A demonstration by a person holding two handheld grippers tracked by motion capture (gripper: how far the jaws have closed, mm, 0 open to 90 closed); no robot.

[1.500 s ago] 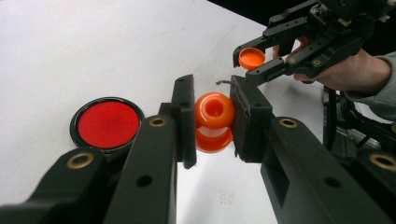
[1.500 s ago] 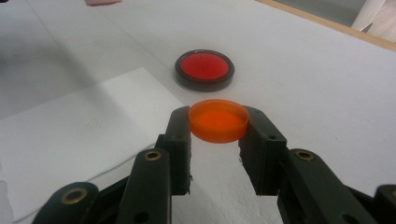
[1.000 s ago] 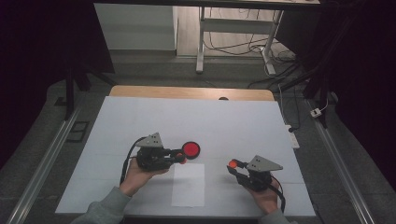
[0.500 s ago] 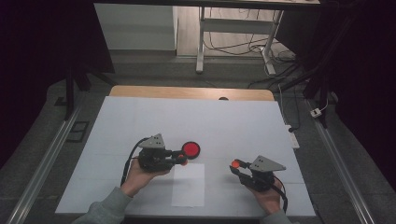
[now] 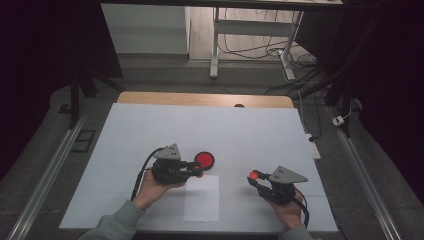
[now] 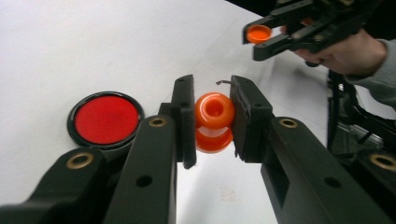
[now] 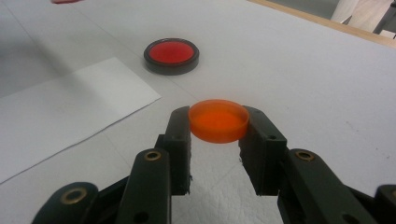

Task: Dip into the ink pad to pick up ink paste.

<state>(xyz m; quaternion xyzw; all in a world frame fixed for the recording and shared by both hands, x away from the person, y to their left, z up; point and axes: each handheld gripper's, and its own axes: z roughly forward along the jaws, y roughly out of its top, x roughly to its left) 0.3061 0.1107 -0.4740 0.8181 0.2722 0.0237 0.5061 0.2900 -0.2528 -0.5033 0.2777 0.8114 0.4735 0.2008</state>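
your left gripper [image 5: 196,169] has its fingers [image 6: 184,116] clenched on a small orange bottle [image 6: 214,120], seen end on in the left gripper view with its open mouth facing the camera. in the high view this gripper sits just in front of the round black dish with a red centre [image 5: 204,159], almost touching its near rim. compared with a second ago, the left hand has crept only slightly toward the dish; the grip looks the same.

your right gripper [image 5: 253,176] has its fingers [image 7: 180,135] clamped on a shallow orange cap [image 7: 218,120], held level above the white surface [image 5: 240,130]. it sits well to the right of the dish and has not shifted over the last second. a white sheet of paper [image 5: 202,197] lies flat just in front of the dish, between your two hands.

so very little has changed: bottle and cap are apart, each firmly held, with open space between them. my judgement is that the cap is now free of the bottle and the work is paused between steps, likely before you bring either piece toward the dish or set it down.
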